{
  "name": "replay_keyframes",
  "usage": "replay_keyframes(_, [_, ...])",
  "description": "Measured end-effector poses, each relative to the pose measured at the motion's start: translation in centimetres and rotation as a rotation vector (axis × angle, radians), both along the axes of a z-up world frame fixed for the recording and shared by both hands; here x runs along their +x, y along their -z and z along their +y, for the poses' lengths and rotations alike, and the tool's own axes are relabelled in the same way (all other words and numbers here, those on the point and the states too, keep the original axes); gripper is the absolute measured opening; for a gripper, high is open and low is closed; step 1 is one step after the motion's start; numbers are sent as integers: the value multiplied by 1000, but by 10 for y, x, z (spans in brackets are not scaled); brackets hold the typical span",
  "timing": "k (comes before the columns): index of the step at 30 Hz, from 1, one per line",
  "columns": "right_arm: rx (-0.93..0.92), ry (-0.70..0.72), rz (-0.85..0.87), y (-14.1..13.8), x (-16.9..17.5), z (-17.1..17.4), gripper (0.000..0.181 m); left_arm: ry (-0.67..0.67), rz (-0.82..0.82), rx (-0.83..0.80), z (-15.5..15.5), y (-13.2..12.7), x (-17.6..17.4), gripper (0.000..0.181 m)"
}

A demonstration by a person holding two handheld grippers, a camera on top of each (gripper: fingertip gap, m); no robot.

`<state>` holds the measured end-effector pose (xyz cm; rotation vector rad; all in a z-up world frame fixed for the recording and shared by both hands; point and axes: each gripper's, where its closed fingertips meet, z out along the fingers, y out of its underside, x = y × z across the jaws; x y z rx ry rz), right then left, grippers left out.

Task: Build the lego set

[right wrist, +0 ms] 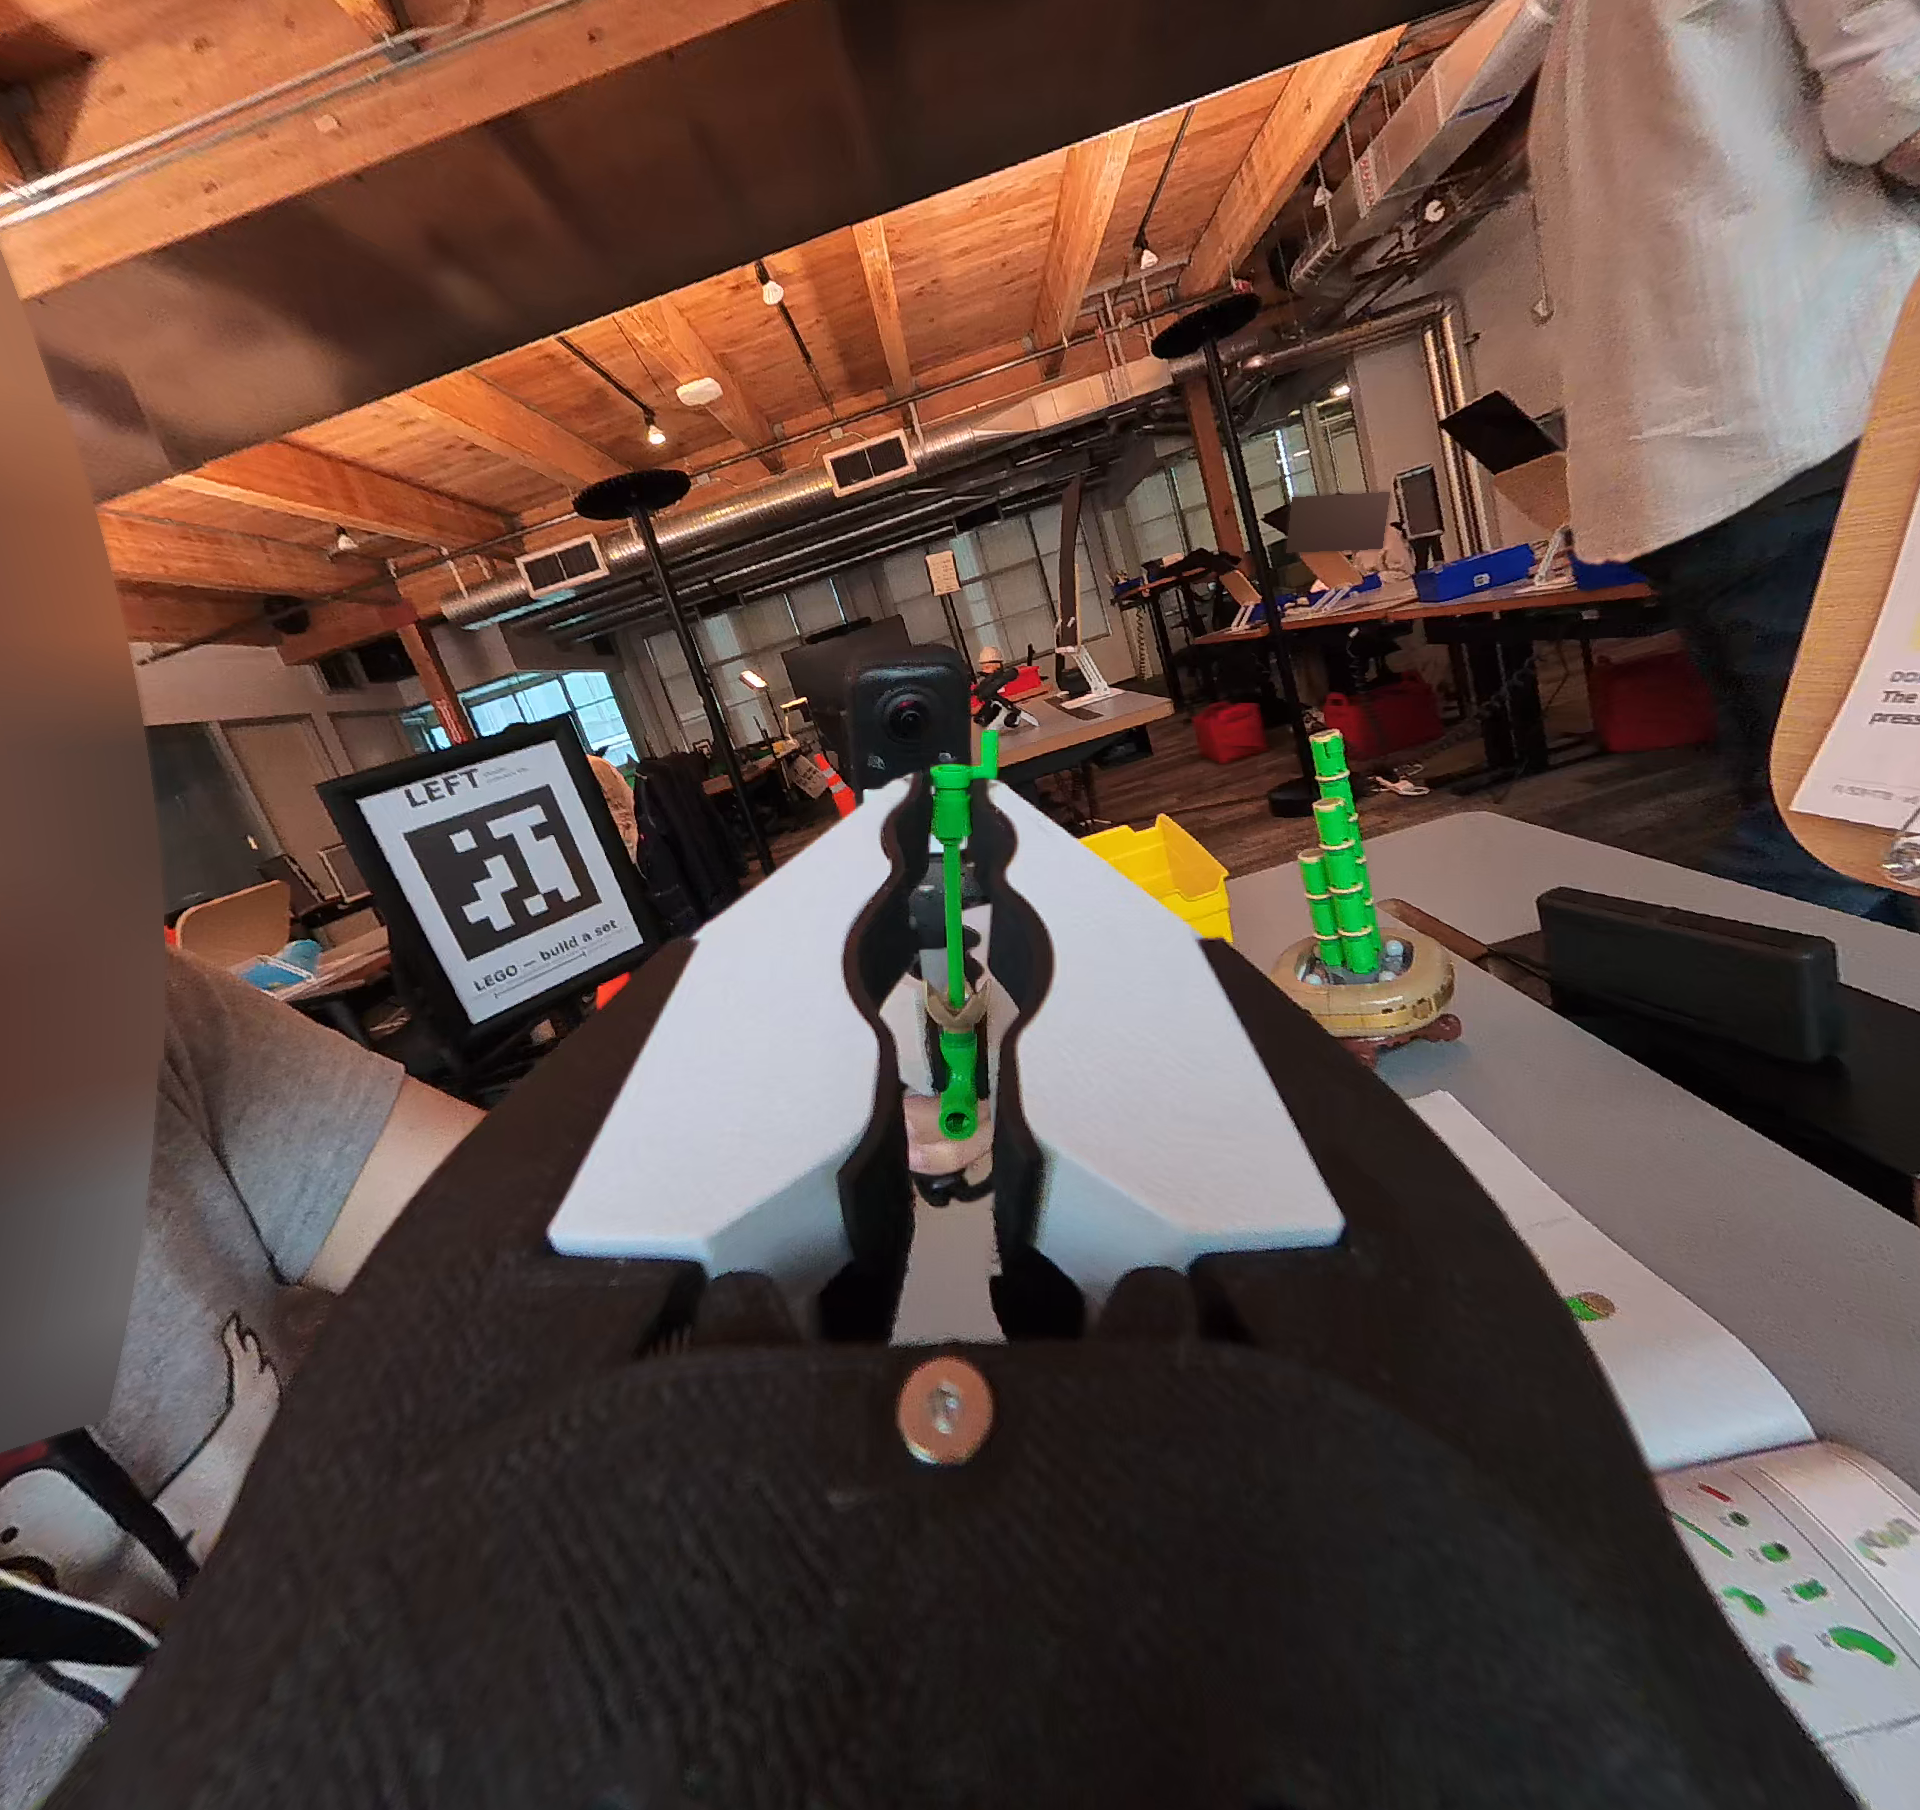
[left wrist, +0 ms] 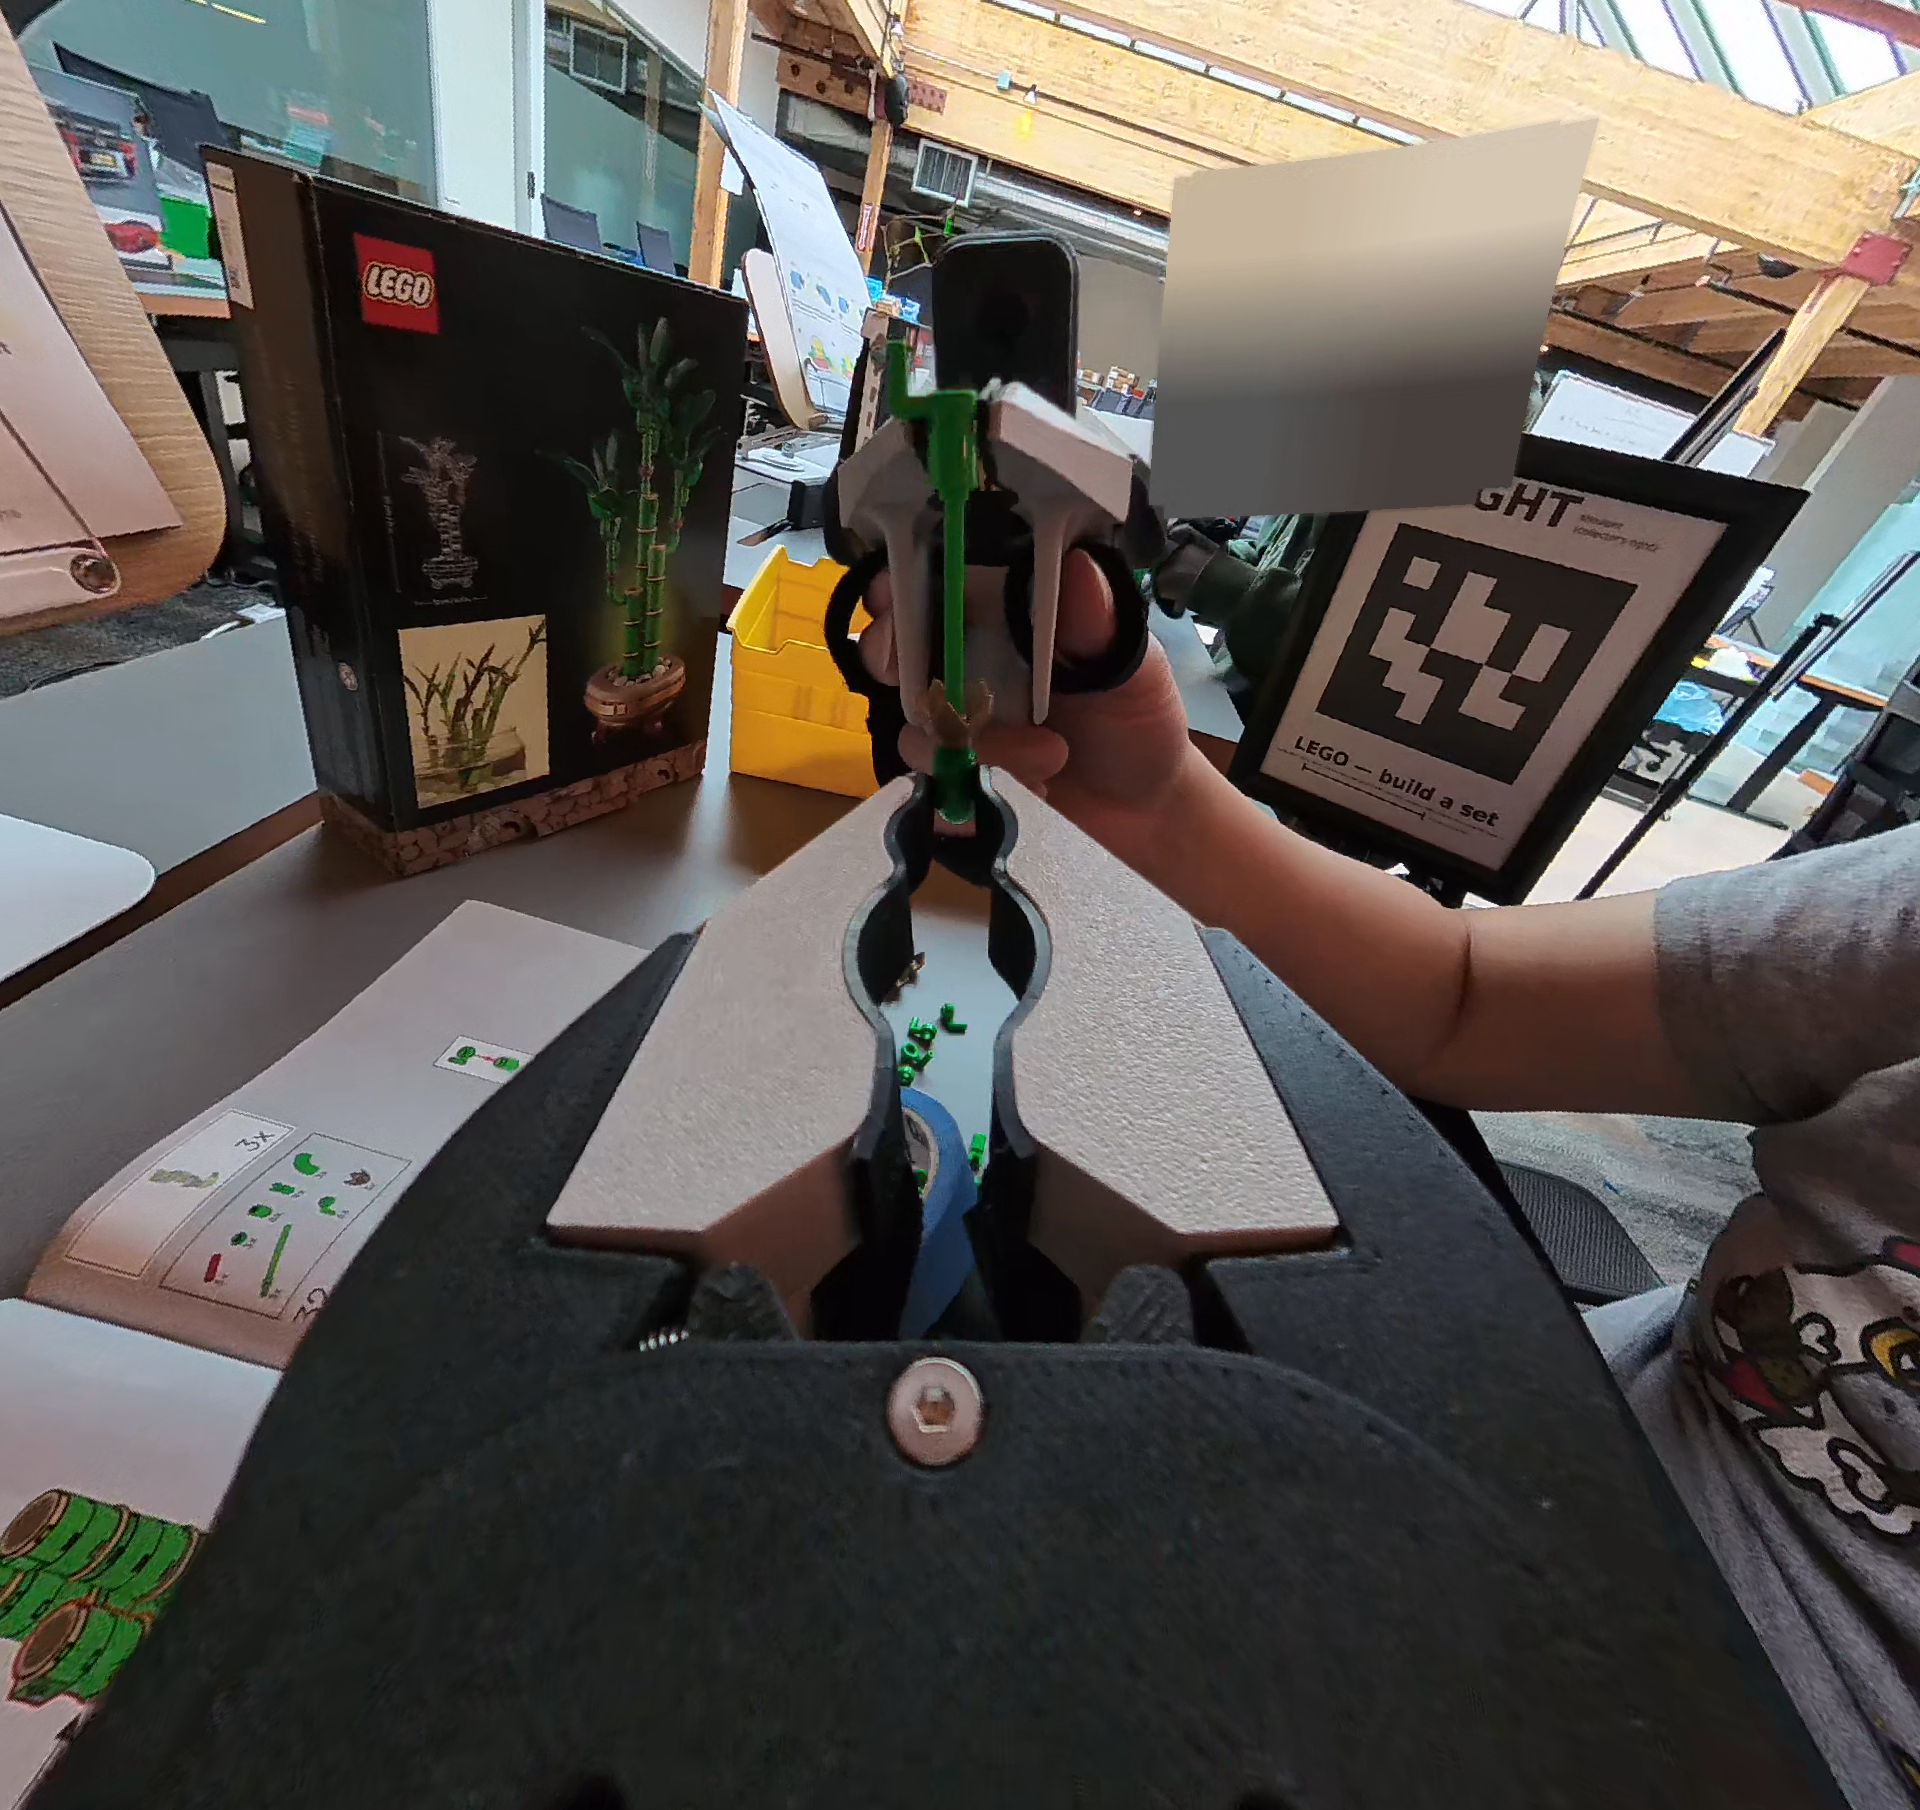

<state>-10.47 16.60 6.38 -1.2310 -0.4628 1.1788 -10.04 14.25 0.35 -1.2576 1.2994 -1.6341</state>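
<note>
- The dark table (left wrist: 260, 939) is carrying everything in front of me, with the open instruction booklet (left wrist: 343, 1116) lying on it at my left.
- The black set box (left wrist: 488, 534) is standing upright at the far left of the table, and a yellow bin (left wrist: 795, 680) is sitting just beside it.
- A framed marker sign (left wrist: 1496, 659) is leaning behind my right forearm.
- The partly built bamboo model (right wrist: 1351, 929) is standing upright in its tan pot base on the table, well apart from both tools.
- My right gripper (left wrist: 971, 451) is facing my left one, its jaws clamping the upper end of the green stem piece (left wrist: 951, 555).
- My left gripper (left wrist: 951, 815) is pinching the lower end of that same stem at its very tips, so the piece is being held in the air between the two tools, roughly upright in the left wrist view.
- A blue tape roll (left wrist: 935, 1178) is showing through the gap between my left jaws.
- A tan collar piece (left wrist: 951, 716) is sitting on the stem near its lower end.
- Small loose green pieces (left wrist: 925, 1038) are lying scattered on the table beneath.
</note>
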Motion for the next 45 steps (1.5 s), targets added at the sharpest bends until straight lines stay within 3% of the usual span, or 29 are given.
replay_keyframes(20, [15,-10,3,3,-1,0,4,-9,25,-12,1,3,2,5])
replay_keyframes(45, [38,-26,-1,4,0,-2,4,-117,79,166,10,7,0,5])
